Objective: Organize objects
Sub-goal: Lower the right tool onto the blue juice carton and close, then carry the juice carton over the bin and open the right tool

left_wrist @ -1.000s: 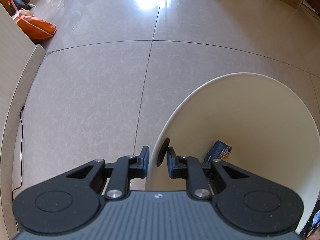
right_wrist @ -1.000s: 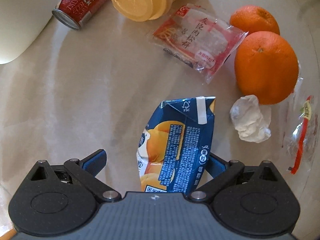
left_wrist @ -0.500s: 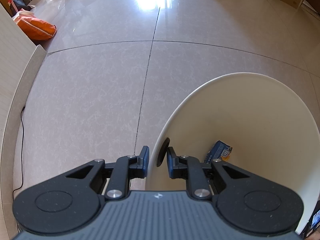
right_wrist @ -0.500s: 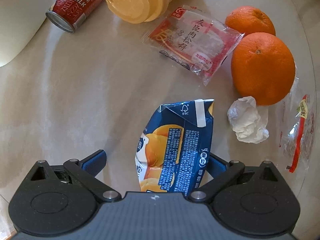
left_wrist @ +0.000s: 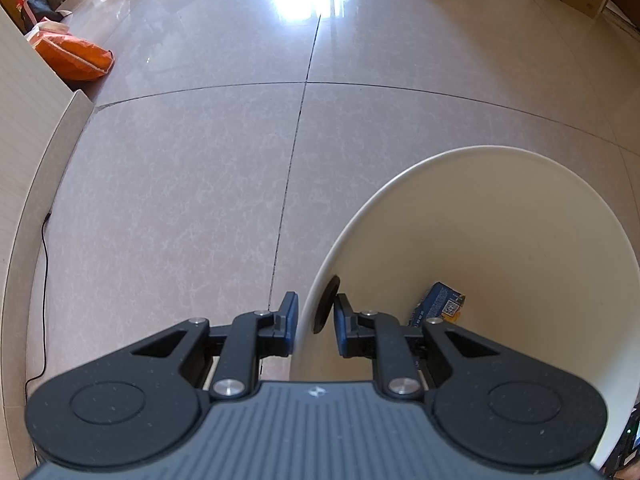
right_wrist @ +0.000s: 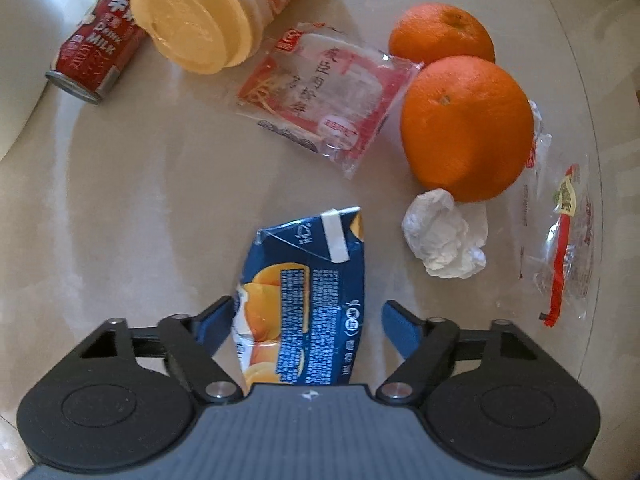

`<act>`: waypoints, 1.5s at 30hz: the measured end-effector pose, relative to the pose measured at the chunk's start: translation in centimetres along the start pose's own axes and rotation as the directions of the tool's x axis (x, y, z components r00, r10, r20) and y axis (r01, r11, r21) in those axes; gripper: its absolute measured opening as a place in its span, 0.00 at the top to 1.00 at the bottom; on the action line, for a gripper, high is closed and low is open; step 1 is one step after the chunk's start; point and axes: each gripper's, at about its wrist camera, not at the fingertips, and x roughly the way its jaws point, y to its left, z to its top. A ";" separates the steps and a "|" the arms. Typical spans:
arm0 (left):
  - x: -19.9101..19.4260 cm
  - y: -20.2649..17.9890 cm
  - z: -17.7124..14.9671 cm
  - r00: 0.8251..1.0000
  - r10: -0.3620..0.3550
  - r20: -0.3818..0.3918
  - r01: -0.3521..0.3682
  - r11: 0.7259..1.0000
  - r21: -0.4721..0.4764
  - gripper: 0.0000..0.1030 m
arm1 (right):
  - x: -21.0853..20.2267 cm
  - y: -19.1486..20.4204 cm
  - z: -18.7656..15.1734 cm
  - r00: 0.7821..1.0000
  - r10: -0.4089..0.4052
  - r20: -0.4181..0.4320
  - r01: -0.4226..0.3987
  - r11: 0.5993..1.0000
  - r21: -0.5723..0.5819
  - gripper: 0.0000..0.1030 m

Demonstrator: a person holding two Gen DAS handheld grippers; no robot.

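Observation:
A crumpled blue juice carton (right_wrist: 316,296) lies on the beige tabletop (right_wrist: 160,200) between the fingers of my right gripper (right_wrist: 308,308), which points straight down. Its jaws are closing: the left finger (right_wrist: 218,318) is at the carton's side, while the right finger (right_wrist: 400,330) still stands a little apart from it. My left gripper (left_wrist: 314,314) is shut on the rim of a cream bin (left_wrist: 520,248), one finger outside the wall and one inside. A blue carton (left_wrist: 440,304) lies at the bottom of the bin.
Two oranges (right_wrist: 464,128), a snack packet (right_wrist: 328,96), a red milk can (right_wrist: 98,60), a yellow-lidded jar (right_wrist: 196,24), a crumpled tissue (right_wrist: 444,236) and a clear wrapper (right_wrist: 560,240) surround the carton. The table's rim (right_wrist: 600,152) curves at right. Tiled floor (left_wrist: 200,160) lies beyond the bin.
The right gripper's jaws have narrowed around the juice carton, and the gripper has shifted and rolled slightly over the table. The left gripper and the bin have not moved.

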 end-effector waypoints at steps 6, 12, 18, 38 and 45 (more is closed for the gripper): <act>0.0 0.0 0.1 1.000 0.001 0.000 -0.001 1.000 0.001 0.83 | -0.5 0.4 0.6 1.000 -0.009 -0.023 0.009 1.000 0.014 0.35; 0.0 -0.2 0.0 1.000 0.006 0.001 -0.006 1.000 0.006 0.83 | -2.3 1.1 1.3 0.998 -0.019 -0.060 0.022 0.998 0.052 0.36; -0.1 -0.7 -0.1 1.000 0.021 0.008 -0.021 1.000 0.022 0.82 | -6.8 2.5 2.8 0.998 -0.010 -0.062 0.010 1.000 0.007 0.36; -0.2 -0.8 0.0 1.000 0.024 0.006 -0.025 1.000 0.009 0.82 | -34.6 11.6 9.3 0.920 0.292 0.263 -0.232 0.943 -0.237 0.36; -0.2 -0.6 -0.1 1.000 0.018 0.005 -0.018 1.000 0.006 0.82 | -37.0 17.2 11.9 0.867 0.381 0.323 -0.256 0.894 -0.367 0.11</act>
